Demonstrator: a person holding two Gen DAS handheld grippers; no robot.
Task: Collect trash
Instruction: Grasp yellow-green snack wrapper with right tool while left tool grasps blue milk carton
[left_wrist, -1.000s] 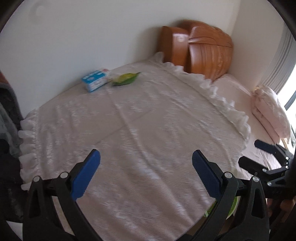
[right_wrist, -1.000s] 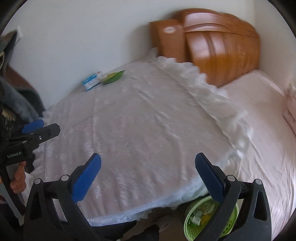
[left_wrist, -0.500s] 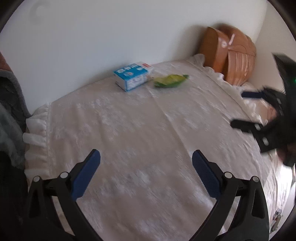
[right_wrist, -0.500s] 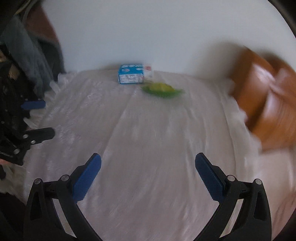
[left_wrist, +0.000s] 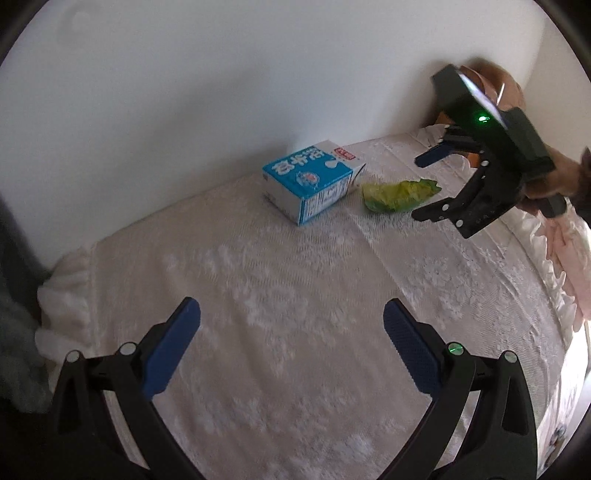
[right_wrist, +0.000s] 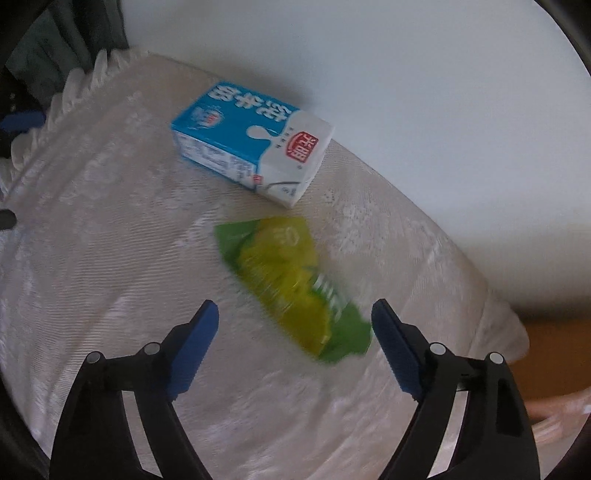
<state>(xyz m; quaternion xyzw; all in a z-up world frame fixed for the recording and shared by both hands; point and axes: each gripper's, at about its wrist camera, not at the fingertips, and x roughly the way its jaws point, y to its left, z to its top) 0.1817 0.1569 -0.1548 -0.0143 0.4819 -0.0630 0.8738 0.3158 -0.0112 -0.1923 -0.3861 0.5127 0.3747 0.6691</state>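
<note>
**Right gripper over the wrapper**

Right gripper (right_wrist: 293, 325) points down at the bed (right_wrist: 110, 240), jaws closing but not touching anything yet. The green wrapper (right_wrist: 291, 284) lies flat between and just ahead of its fingertips. The milk carton (right_wrist: 251, 140) lies on its side just past that, near the wall. Left gripper (left_wrist: 291, 321) hangs wide apart over bare bedspread, carton and wrapper well ahead of it, nothing between its jaws.

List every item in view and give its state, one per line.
Milk carton: on its side on the bedspread, untouched.
Green wrapper: crumpled, flat on the bedspread, not gripped.
Right tool: over the wrapper, jaws closing, pads not touching it.
Left tool: open, empty.
Bedspread: spread out.
</note>
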